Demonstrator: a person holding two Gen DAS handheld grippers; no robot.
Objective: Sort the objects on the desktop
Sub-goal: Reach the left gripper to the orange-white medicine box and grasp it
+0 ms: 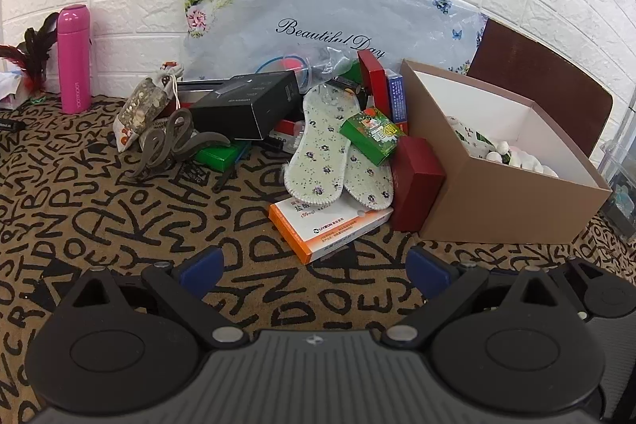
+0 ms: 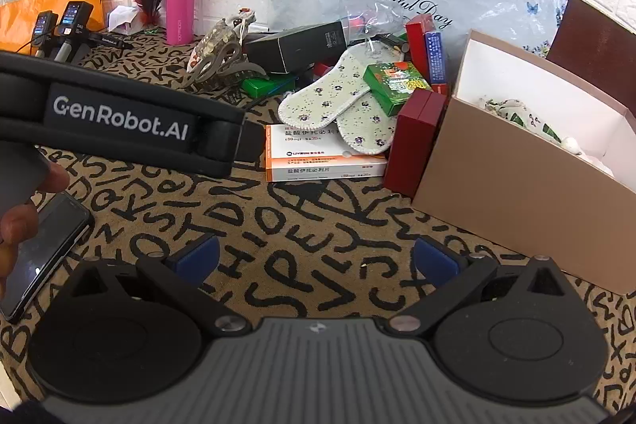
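Both grippers hover low over the tan tablecloth with black letters (image 1: 119,225), and neither has anything in it. The left gripper (image 1: 314,267) has its blue-padded jaws wide apart, empty; the right gripper (image 2: 316,257) likewise, spread and empty. The right wrist view also catches the left tool's black strap crossing its left side.

Ahead lies the pile to be sorted. Nearest is the flat orange-and-white medicine box (image 1: 328,225), lying on the cloth with the toes of the pair of floral fabric insoles (image 1: 318,150) overlapping its far edge. A small green printed carton (image 1: 371,136) is perched on the insoles, and a dark red rectangular box (image 1: 417,181) leans against the open brown cardboard box with white lining (image 1: 497,209), which already has a few pale items in it. Further back sit a long black carton (image 1: 246,106) and a grey decorative metal clip (image 1: 175,146); a pink cylindrical flask (image 1: 73,58) stands well apart by the wall.

My guess: the medicine box goes first. To do it well, come in along its short width, pads on both long edges, and slide it clear towards the camera before lifting, or the insoles and green carton will probably tumble. Then across into the brown box.
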